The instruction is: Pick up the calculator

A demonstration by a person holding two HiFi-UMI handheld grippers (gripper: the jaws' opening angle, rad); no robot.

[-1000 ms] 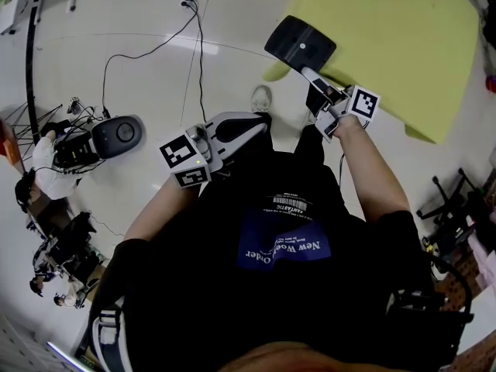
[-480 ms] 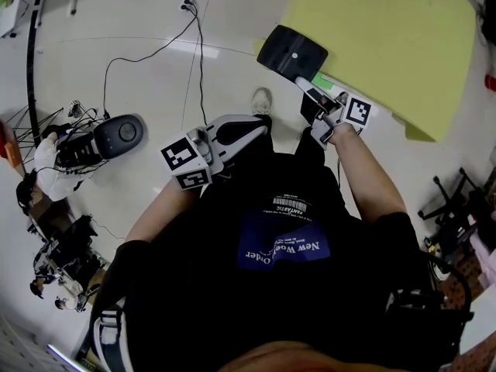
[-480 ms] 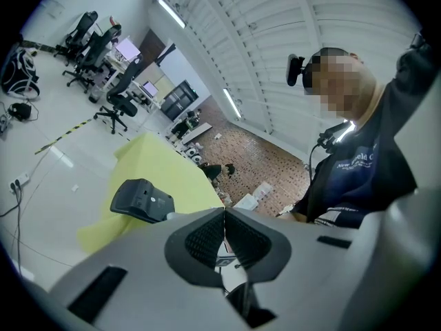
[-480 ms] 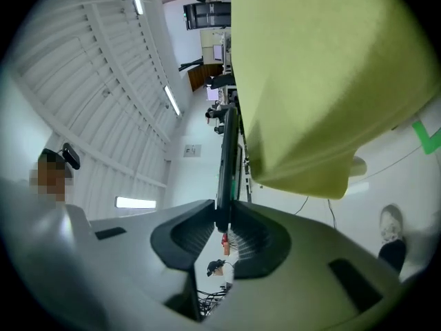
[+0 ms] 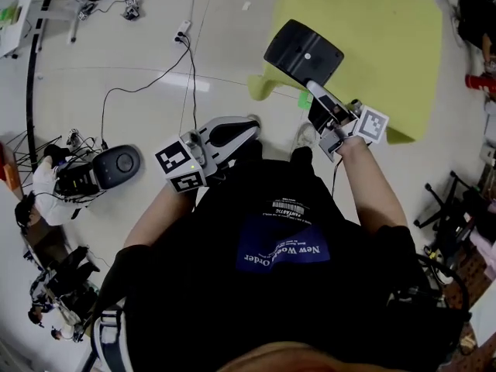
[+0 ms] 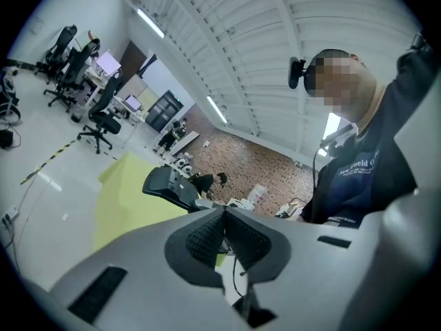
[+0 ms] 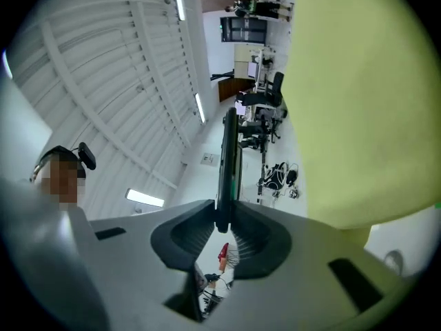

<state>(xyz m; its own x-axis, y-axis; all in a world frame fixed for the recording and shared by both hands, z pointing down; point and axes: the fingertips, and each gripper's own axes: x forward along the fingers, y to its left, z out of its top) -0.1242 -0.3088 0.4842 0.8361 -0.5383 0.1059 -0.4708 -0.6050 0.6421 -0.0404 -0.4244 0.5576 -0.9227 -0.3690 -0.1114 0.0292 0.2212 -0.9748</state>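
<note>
Since a second ago the right gripper point(image 5: 316, 93) has carried the calculator point(image 5: 304, 53) higher and a little to the right, and it now hangs clear above the edge of the yellow-green sheet point(image 5: 372, 29). Its jaws stand narrowly apart, clamped on one thin edge of the calculator, whose whole body juts out beyond the pads. The left gripper point(image 5: 249, 126) is closed on nothing. With so little edge pinched, a quick wrist roll or a jolt could swing the calculator or slip it free to the floor
</note>
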